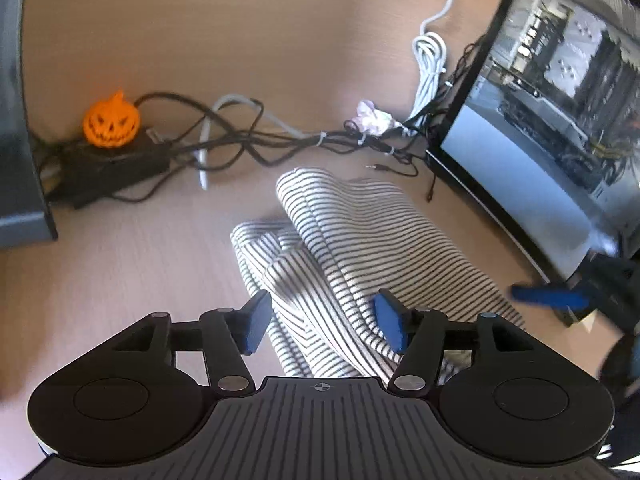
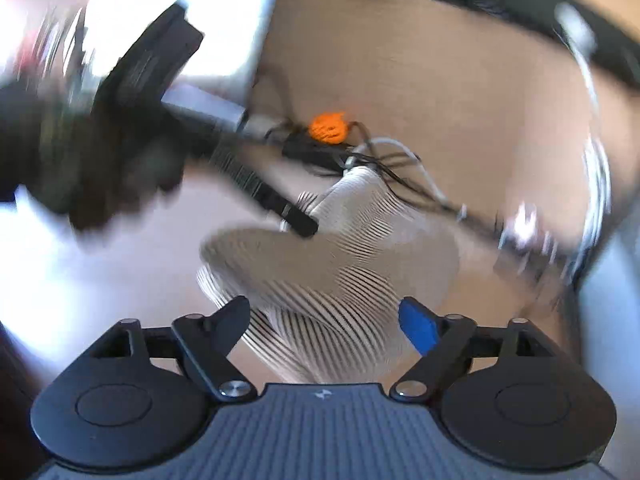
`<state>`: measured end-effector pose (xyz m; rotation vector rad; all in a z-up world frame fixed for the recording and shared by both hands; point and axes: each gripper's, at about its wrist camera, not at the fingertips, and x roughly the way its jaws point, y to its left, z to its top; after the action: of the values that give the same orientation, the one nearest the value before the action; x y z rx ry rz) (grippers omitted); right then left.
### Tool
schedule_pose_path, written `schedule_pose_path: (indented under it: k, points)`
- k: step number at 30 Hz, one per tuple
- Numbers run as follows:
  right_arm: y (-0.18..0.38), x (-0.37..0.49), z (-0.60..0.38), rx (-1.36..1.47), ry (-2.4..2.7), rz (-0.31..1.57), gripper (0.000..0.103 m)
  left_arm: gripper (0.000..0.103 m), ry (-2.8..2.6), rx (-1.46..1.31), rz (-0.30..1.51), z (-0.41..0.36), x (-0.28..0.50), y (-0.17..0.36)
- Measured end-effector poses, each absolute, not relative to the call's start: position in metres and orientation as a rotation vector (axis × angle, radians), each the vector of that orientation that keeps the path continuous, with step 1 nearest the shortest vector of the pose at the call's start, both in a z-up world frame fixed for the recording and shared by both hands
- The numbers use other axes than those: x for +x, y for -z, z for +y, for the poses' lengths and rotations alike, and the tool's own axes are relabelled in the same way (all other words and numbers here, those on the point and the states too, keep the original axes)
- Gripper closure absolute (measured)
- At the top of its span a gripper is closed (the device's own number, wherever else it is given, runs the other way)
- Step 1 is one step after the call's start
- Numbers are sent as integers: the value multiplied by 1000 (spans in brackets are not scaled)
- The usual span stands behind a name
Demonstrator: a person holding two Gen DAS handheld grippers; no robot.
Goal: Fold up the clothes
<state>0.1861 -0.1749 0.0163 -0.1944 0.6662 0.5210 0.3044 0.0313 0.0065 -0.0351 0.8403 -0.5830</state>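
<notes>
A black-and-white striped garment point(image 1: 360, 248) lies bunched and partly folded on the wooden table point(image 1: 132, 264). My left gripper point(image 1: 322, 320) is open just above its near edge, blue pads on either side of the cloth, holding nothing. The right gripper's blue finger point(image 1: 548, 296) shows at the right edge of the left wrist view. In the blurred right wrist view my right gripper point(image 2: 326, 322) is open over the same garment point(image 2: 340, 264), and the left gripper's finger point(image 2: 296, 220) reaches in from the upper left above the cloth.
An orange pumpkin figure point(image 1: 111, 120) sits on a black power brick at the back left amid tangled black cables point(image 1: 240, 140). A coiled white cable point(image 1: 430, 64) and a monitor point(image 1: 560, 120) stand at the right. A dark object point(image 1: 20, 120) edges the left.
</notes>
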Motion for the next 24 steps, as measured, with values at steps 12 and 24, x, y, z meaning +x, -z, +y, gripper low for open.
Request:
schedule_pose_path:
  k: [12,24]
  points:
    - [41,219,-174,73,-251,842,13,29,571,-102,873,40,312,-3]
    - [38,214,-157,-49,-229,785,12,9,677,-241,998,25,319,-4]
